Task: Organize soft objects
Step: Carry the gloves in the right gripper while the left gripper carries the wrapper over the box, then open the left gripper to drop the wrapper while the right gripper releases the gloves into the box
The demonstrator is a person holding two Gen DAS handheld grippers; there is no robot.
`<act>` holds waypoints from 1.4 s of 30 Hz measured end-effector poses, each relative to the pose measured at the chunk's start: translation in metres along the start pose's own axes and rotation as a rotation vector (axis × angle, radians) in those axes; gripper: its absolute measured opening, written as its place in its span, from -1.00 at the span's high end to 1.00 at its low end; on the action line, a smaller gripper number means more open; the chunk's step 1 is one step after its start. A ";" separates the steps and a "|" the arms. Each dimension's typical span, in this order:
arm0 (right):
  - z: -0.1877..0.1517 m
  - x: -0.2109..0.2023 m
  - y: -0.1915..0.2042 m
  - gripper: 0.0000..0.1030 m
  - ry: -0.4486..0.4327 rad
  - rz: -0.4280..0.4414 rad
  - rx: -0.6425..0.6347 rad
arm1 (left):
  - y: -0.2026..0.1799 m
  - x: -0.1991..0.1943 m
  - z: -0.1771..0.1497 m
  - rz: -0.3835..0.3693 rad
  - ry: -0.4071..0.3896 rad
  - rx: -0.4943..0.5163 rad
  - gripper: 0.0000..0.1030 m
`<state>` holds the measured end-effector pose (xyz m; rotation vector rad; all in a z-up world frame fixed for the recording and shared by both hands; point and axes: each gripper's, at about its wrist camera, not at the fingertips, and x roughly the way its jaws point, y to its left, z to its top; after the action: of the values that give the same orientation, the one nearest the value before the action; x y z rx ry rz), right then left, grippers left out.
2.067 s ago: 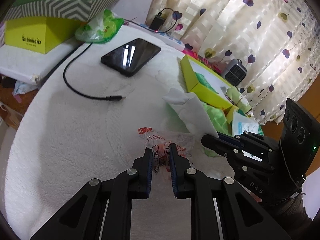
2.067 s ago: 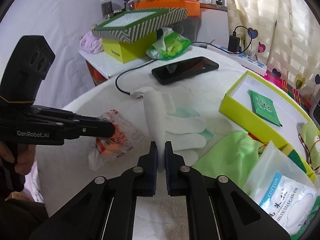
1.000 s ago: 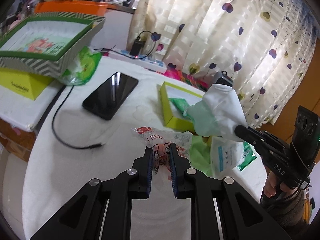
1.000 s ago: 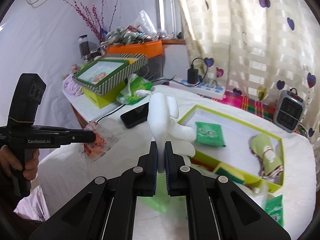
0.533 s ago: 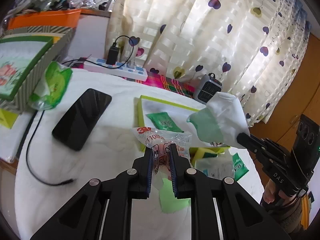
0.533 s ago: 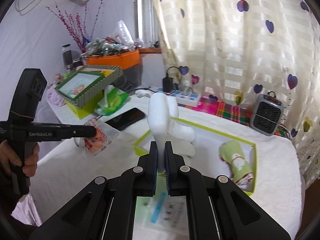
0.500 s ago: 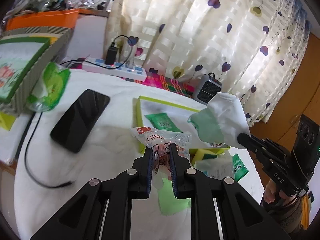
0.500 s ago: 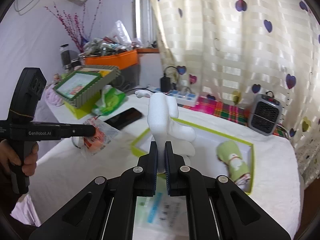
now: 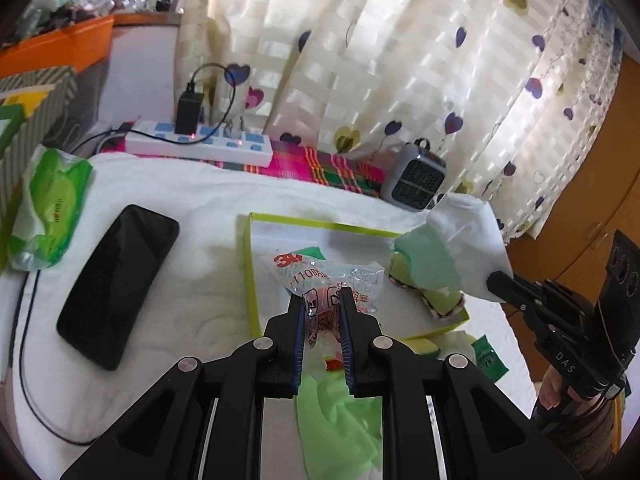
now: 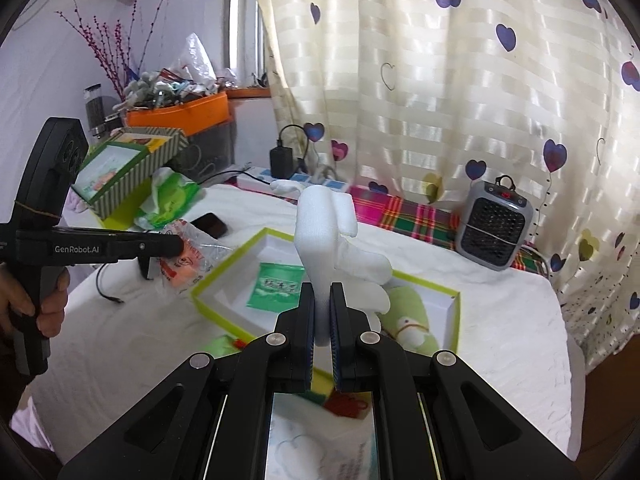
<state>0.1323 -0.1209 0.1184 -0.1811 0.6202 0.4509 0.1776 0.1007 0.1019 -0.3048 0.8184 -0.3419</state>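
White fleecy tabletop [image 9: 192, 280], crinkly clear packet [image 9: 328, 280] pinched in left gripper [image 9: 322, 312] above lime-rimmed shallow box [image 9: 250, 280], soft white knit glove [image 10: 332, 248] pinched in right gripper [image 10: 321, 320] over the same box, glossy black phone [image 9: 116, 284] beside, heart-print curtain [image 10: 460, 80] behind

White glove [image 10: 328, 236]: limp, upright, above lime-rimmed box [image 10: 224, 268]. Clear earplug packet [image 9: 328, 280]: crumpled, above box's near-left edge. Green sachet [image 10: 276, 284], rolled green towel [image 10: 412, 320]: inside box.
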 end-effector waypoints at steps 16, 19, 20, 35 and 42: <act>0.002 0.056 -0.028 0.86 0.097 -0.088 -0.052 | -0.001 0.076 0.020 0.006 0.088 0.026 0.71; 0.005 0.066 -0.028 0.86 0.113 -0.100 -0.070 | 0.000 0.084 0.020 0.008 0.100 0.024 0.71; 0.006 0.068 -0.028 0.86 0.116 -0.109 -0.076 | 0.000 0.085 0.020 0.009 0.100 0.028 0.71; -0.004 0.108 -0.018 0.86 0.244 -0.014 -0.107 | 0.003 0.111 0.018 0.054 0.150 0.053 0.70; -0.007 0.119 -0.021 0.86 0.290 0.008 -0.081 | 0.004 0.112 0.018 0.062 0.160 0.053 0.60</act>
<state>0.2238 -0.0996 0.0423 -0.3251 0.8874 0.4622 0.2631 0.0608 0.0384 -0.2034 0.9723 -0.3322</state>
